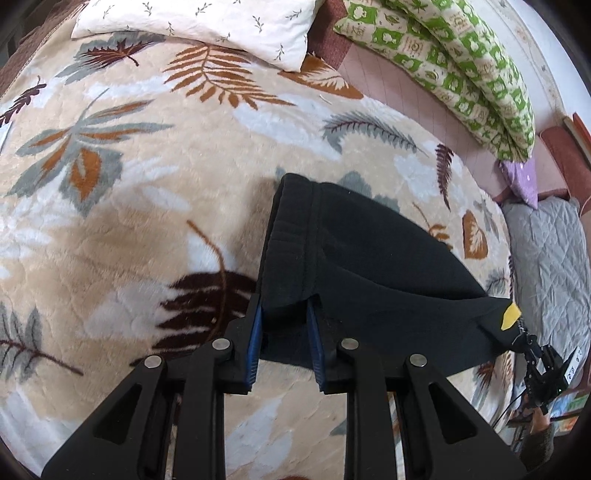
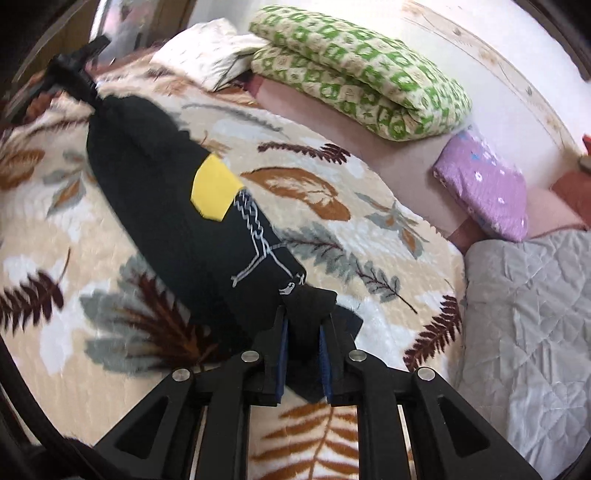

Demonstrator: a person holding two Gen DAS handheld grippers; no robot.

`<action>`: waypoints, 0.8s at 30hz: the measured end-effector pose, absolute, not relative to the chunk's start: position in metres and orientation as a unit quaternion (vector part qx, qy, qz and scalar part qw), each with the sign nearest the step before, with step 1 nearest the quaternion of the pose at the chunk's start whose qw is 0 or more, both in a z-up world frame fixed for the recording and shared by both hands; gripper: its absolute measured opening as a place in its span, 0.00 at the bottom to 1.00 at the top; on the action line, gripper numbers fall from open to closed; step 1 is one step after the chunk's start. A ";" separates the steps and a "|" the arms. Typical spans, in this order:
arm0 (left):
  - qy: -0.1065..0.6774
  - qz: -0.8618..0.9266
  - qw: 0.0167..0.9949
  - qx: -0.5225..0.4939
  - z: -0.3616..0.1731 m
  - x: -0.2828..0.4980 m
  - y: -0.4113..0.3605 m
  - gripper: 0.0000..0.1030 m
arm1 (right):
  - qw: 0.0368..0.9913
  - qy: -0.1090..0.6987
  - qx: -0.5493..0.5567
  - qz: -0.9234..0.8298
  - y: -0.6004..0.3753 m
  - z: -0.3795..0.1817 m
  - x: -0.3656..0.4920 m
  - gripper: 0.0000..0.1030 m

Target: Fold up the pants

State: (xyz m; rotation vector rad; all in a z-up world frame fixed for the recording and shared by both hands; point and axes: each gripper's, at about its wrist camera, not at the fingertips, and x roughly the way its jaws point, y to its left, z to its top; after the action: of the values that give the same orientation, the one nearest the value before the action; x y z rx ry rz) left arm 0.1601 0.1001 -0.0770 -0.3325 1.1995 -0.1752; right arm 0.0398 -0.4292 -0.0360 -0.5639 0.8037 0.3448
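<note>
Holding: both claws are clamping the black pants, which are hanging stretched between them above the leaf-print blanket on the bed.
Left claw: the left claw is pinching the ribbed waistband end, its blue pads closed on a bunched fold of cloth.
Right claw: the right claw is gripping the far end of the pants, near the yellow patch and the white stitched pattern; black cloth is filling the gap between its pads.
Position: the pants are sagging in the middle toward the blanket, with the green patterned quilt and the white pillow lying well beyond them, at the blanket's far edge.
Feel: the cloth is looking thick, soft and fleecy, so it is likely draping and bunching rather than holding any shape; it seems light enough for two pinches to carry.
Slip: the fuzzy surface is probably giving the pads good friction, though a thin pinch of a thick hem may be creeping out under tension.
Where to grip: the waistband seam and the hem are offering the firmest, thickest edges; gripping mid-panel is likely to be pulling up only one layer.
Laying down: the plush blanket is probably dragging on the cloth, so lowering is looking safer than sliding.
</note>
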 end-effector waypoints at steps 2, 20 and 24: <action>0.564 -0.084 0.809 -0.143 -0.077 0.156 0.099 0.20 | 0.863 0.385 -0.284 0.162 -0.431 -0.041 0.031 0.15; 0.573 -0.093 0.811 0.071 -0.050 0.132 0.068 0.32 | 0.886 0.456 0.053 0.067 -0.527 -0.018 0.046 0.25; 0.568 -0.106 0.816 0.019 -0.031 0.135 0.086 0.32 | 0.854 0.477 0.195 0.076 -0.536 -0.028 0.060 0.34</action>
State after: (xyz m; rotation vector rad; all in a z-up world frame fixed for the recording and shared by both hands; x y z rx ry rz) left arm 0.1347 0.0862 -0.0312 0.0396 1.2108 -0.2263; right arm 0.0602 -0.5359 -0.0283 0.4111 1.0033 0.1606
